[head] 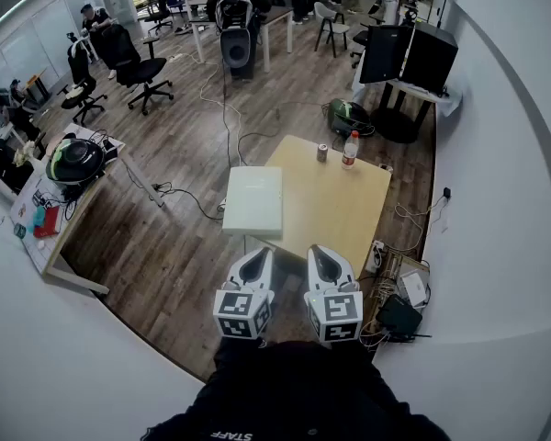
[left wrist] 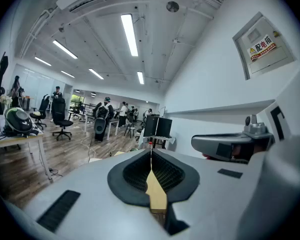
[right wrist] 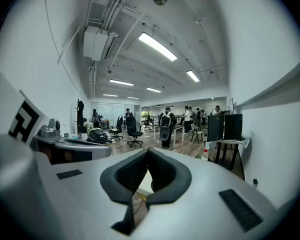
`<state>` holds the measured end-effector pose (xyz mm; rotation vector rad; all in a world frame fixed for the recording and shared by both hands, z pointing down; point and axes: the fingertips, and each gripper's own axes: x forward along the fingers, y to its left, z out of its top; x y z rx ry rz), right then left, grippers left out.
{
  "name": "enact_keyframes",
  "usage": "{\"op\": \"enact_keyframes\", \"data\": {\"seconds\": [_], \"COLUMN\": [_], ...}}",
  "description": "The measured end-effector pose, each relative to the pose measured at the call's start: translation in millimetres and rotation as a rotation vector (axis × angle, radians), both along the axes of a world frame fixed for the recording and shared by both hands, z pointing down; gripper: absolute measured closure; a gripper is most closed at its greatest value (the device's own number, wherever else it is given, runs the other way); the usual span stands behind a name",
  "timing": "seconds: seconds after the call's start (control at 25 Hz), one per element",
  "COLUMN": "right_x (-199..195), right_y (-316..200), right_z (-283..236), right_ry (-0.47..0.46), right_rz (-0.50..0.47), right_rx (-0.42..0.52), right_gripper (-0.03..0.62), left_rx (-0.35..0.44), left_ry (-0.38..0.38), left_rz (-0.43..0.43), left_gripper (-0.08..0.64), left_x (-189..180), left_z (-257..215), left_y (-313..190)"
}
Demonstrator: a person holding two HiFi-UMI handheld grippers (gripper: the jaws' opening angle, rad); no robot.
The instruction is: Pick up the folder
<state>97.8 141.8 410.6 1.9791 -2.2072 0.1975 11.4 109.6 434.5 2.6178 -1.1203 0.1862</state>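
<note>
In the head view, the pale green folder (head: 253, 200) lies flat on the left part of the light wooden table (head: 335, 211), its left edge hanging over the table's side. Both grippers hover side by side near my body, short of the table's near edge and apart from the folder. My left gripper (head: 259, 254) is shut and empty; in the left gripper view its pads (left wrist: 151, 153) meet at the tip. My right gripper (head: 320, 250) is also shut with nothing held; in the right gripper view its tips (right wrist: 147, 150) touch.
A red-capped bottle (head: 350, 150) and a small can (head: 322, 152) stand at the table's far edge. Cables and a power box (head: 399, 316) lie on the floor to the right. Black monitors (head: 409, 53) stand beyond, and a cluttered desk (head: 73, 168) is on the left.
</note>
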Motion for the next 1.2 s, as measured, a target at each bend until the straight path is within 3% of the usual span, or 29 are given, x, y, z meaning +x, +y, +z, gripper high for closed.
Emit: {"op": "enact_keyframes", "data": {"seconds": [0.28, 0.64, 1.2], "right_x": [-11, -22, -103], "right_y": [-13, -22, -35], "right_z": [5, 14, 55], "right_ry": [0.003, -0.035, -0.016], "right_rz": [0.003, 0.011, -0.084], "right_rx": [-0.003, -0.016, -0.134], "right_gripper": [0.569, 0.569, 0.569], "left_rx": [-0.001, -0.037, -0.127], "left_ry": [-0.006, -0.01, -0.021], "left_rz": [0.023, -0.019, -0.128], "left_gripper": [0.525, 0.525, 0.525], "left_x": [-8, -35, -121], "left_z": [11, 25, 63], "left_y": [-11, -19, -23]}}
